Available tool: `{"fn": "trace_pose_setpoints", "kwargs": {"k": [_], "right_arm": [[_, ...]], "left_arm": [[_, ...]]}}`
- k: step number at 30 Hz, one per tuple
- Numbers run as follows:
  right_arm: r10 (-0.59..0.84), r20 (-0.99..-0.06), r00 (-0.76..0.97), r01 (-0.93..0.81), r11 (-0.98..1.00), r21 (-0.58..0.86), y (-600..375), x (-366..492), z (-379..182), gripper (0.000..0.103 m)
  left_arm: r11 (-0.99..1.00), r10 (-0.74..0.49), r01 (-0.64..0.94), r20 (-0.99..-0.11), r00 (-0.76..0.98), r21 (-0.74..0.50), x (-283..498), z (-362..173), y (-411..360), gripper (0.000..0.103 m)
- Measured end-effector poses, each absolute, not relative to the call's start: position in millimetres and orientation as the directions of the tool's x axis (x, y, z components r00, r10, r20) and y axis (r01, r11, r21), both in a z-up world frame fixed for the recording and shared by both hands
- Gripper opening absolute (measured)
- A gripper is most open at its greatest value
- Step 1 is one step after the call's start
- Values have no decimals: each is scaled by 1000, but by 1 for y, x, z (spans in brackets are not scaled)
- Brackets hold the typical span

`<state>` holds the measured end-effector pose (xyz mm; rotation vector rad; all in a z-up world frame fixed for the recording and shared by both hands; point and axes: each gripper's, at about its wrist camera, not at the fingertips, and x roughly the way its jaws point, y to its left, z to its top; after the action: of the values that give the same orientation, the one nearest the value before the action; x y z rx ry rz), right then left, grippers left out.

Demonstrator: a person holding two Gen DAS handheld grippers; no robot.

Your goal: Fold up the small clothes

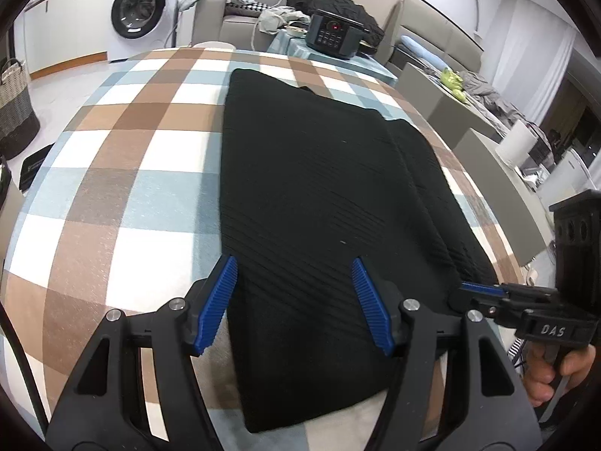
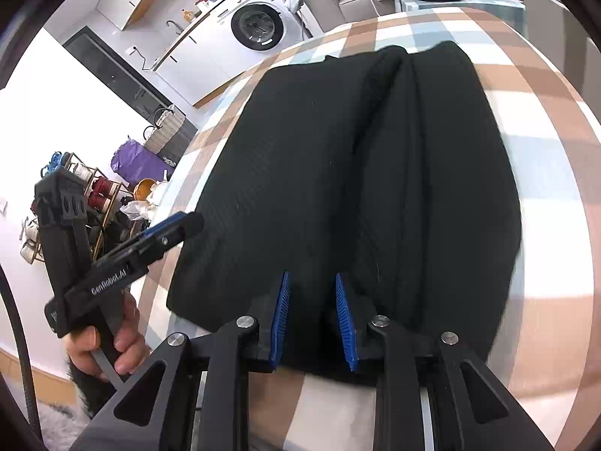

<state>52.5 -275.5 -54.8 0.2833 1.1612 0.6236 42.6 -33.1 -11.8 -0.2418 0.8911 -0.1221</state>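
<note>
Lying flat on the checked cloth (image 1: 124,195) that covers the surface is a black garment (image 1: 319,188), folded lengthwise into a long strip with a doubled layer along its right side. The left claw (image 1: 295,300) hangs over the garment's near end, released, its blue pads set wide apart with the garment's left edge just under the left pad and nothing pinched between them. The right claw (image 2: 312,319) sits over the near end too, closer to the doubled layer, its pads parted only a little and bare of cloth. In the left wrist view the right claw reaches in toward the garment's near right corner, a hand (image 1: 556,368) on its grip. Beyond the garment's far end stand a dark cooker (image 1: 332,34) and a washing machine (image 1: 141,7).
</note>
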Motion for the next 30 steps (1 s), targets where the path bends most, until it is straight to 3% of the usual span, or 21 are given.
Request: {"fn": "trace_pose_setpoints", "kwargs": {"k": [9,16,20,26,30], "right_arm": [[547,-765,340,-266,836,480,-273,36,-55,28],[497,-765,410,-250,868,429,-260,24,-57,43],[511,-747,425,-276,859,430,-255,18,-60,57],[574,-725,380,-321,817,479,-258,23,-62,67],[575,-719,390,-338,816,470,-256,21,-60,68]], "left_arm": [[956,-289,144,-751,594,-255,11,-8,-65,64],[950,-308,210,-797,520,-230,10,-17,-81,64],[961,-270,203,-815,513,-190,6,-19,-81,64],[971,-237,157,-816,527,-180,0,-19,-77,64],[974,-225,144,-809,543,-175,-6,-14,-74,64]]}}
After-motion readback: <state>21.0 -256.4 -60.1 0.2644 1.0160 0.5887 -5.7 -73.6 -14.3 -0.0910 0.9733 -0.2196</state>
